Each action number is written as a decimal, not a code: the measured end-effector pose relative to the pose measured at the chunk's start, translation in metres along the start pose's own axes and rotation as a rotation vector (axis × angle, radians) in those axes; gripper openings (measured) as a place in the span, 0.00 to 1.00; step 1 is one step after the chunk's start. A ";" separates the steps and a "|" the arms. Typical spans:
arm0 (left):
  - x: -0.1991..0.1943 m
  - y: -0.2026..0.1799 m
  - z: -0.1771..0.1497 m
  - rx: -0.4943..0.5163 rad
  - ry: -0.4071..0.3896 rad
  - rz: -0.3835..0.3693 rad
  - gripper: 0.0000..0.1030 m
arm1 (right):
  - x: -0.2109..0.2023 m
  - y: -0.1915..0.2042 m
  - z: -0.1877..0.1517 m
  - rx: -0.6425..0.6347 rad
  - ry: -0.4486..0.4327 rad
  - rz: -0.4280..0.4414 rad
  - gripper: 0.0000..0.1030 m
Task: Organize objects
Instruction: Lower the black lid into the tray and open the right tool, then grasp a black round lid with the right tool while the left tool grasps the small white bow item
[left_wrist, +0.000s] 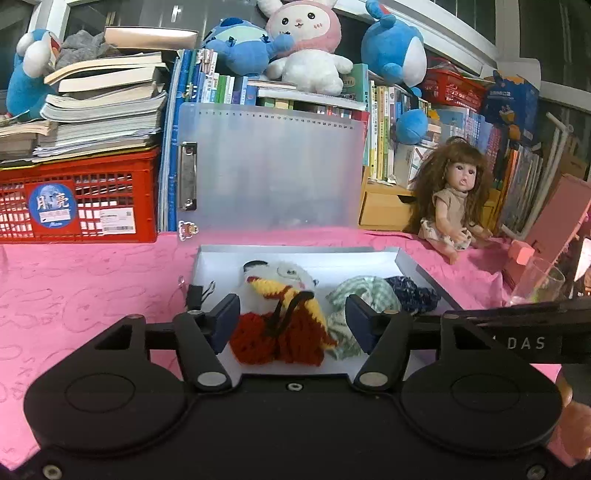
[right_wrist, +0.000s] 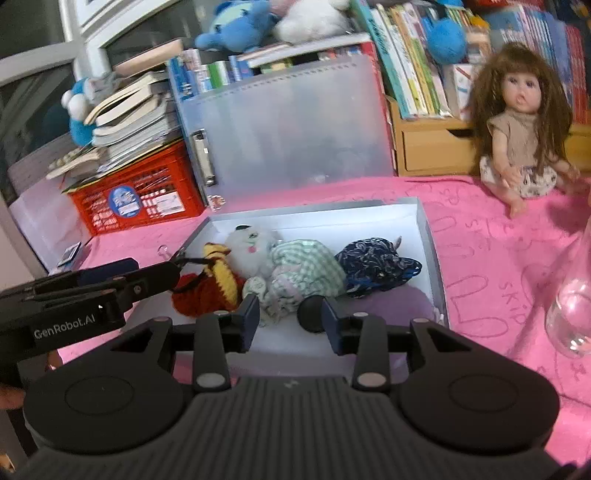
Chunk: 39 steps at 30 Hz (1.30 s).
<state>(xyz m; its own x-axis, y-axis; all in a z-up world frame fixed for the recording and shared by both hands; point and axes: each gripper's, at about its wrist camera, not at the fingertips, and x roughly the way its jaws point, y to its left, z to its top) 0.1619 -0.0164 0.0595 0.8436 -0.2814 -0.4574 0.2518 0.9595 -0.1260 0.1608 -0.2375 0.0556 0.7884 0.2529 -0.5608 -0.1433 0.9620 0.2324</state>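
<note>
A shallow white box (left_wrist: 295, 251) (right_wrist: 430, 254) lies on the pink cloth. In it lie a red and yellow crocheted piece (left_wrist: 280, 336) (right_wrist: 210, 291) with a black cord, a white plush (right_wrist: 251, 247), a green checked cloth (right_wrist: 306, 269) and a navy patterned cloth (right_wrist: 373, 266). My left gripper (left_wrist: 293, 325) (right_wrist: 175, 271) hovers open over the box's near left part, with the crocheted piece showing between its fingers, untouched by the pads. My right gripper (right_wrist: 290, 319) stands open over the box's near edge, beside the checked cloth. A small black round thing (right_wrist: 310, 314) sits by its right finger.
A translucent clipboard (left_wrist: 273, 166) leans upright behind the box. A red crate (left_wrist: 77, 203) under stacked books stands at the left. A doll (left_wrist: 454, 199) sits at the right, near a clear glass (right_wrist: 570, 310). Books and plush toys fill the back.
</note>
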 end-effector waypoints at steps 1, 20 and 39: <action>-0.004 0.001 -0.002 0.001 0.001 0.000 0.61 | -0.003 0.003 -0.002 -0.014 -0.004 0.002 0.51; -0.057 0.026 -0.059 0.003 0.045 0.009 0.64 | -0.021 0.035 -0.046 -0.173 0.023 0.015 0.58; -0.093 0.037 -0.103 0.036 0.046 0.053 0.53 | -0.011 0.041 -0.079 -0.201 0.058 0.040 0.61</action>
<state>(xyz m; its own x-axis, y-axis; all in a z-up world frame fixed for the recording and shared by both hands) 0.0435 0.0462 0.0068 0.8334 -0.2291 -0.5029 0.2255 0.9718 -0.0690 0.0986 -0.1923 0.0089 0.7449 0.2908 -0.6004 -0.2943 0.9509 0.0955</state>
